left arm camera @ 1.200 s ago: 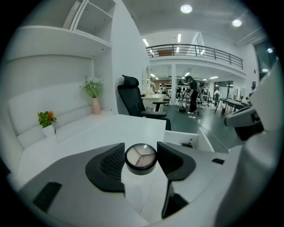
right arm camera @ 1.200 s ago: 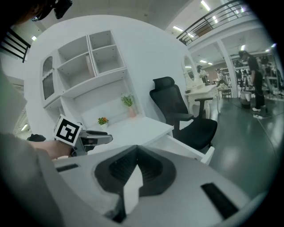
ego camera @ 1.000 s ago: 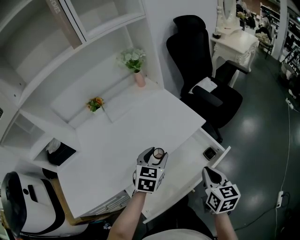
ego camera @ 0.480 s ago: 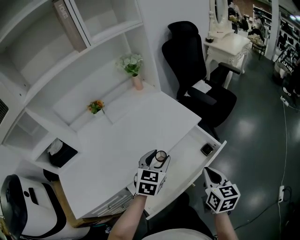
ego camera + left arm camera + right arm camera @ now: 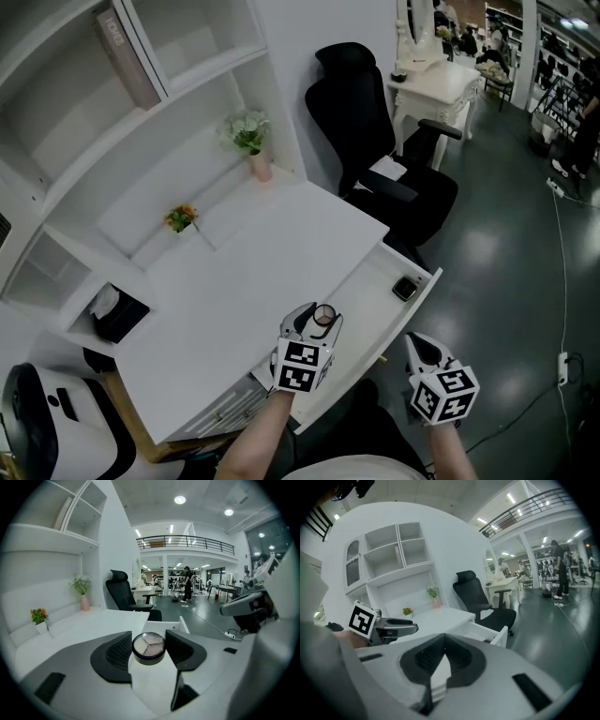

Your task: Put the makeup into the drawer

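A round makeup compact (image 5: 323,314) with a clear lid and three pale wedges of colour sits between the jaws of my left gripper (image 5: 316,319), which is shut on it above the white desk's front edge. The left gripper view has the compact (image 5: 148,647) dead centre, pinched at both sides. The open white drawer (image 5: 367,305) juts out to the right of the desk, with a small dark item (image 5: 404,288) near its far end. My right gripper (image 5: 418,346) hangs off the desk beside the drawer, its tips (image 5: 444,636) meeting with nothing between them.
A black office chair (image 5: 384,178) stands just beyond the drawer. Two small flower pots (image 5: 251,150) (image 5: 182,219) line the back of the desk under white shelves. A dark tissue box (image 5: 114,314) sits at the left, a white and black device (image 5: 47,422) below it.
Both grippers have drifted away from the shelves and towards the drawer side of the desk. The left one still holds the compact; the right one stays shut.
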`<state>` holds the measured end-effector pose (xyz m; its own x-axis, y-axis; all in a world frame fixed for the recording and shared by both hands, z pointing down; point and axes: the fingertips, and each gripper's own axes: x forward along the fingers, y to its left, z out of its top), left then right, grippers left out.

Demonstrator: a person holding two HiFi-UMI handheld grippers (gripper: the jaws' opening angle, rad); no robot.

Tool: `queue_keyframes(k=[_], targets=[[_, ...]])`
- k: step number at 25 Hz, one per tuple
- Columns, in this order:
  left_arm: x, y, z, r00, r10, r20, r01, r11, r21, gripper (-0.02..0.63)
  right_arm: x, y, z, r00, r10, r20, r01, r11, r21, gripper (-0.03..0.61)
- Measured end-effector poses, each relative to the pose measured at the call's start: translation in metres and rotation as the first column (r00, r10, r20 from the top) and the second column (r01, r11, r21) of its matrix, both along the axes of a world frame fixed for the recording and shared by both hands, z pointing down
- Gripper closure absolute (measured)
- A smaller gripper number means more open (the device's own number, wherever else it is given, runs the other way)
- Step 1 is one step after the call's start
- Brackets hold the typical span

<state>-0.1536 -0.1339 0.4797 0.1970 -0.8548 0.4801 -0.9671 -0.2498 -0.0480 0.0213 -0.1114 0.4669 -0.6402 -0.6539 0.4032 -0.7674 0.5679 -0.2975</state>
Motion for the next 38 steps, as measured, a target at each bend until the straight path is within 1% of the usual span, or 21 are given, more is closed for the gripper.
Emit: queue_keyframes(k=[6, 14, 21, 27, 38], targets=[[0.018, -0.002, 0.014, 0.999, 0.049, 0.001, -0.049, 0.998, -0.026, 0.385, 0.016, 0.005, 0.006, 0.999, 0.042, -0.008, -0.042, 0.999, -0.015, 0.575], [0.045, -0.023, 0.038, 0.996, 0.088, -0.022, -0.089, 0.995, -0.052, 0.385, 0.040, -0.010, 0.010, 0.996, 0.088, -0.016, -0.088, 0.996, -0.026, 0.576], [0.072, -0.045, 0.066, 0.989, 0.150, 0.001, -0.149, 0.983, -0.105, 0.385, 0.064, -0.026, 0.023, 0.992, 0.125, -0.028, -0.127, 0.990, -0.056, 0.575], [0.086, -0.061, 0.101, 0.985, 0.174, -0.001, -0.172, 0.973, -0.153, 0.385, 0.079, -0.036, 0.035, 0.988, 0.152, -0.039, -0.155, 0.984, -0.086, 0.576], [0.094, -0.083, 0.154, 0.983, 0.181, 0.014, -0.172, 0.955, -0.242, 0.385, 0.098, -0.045, 0.050, 0.980, 0.190, -0.062, -0.196, 0.973, -0.124, 0.576]])
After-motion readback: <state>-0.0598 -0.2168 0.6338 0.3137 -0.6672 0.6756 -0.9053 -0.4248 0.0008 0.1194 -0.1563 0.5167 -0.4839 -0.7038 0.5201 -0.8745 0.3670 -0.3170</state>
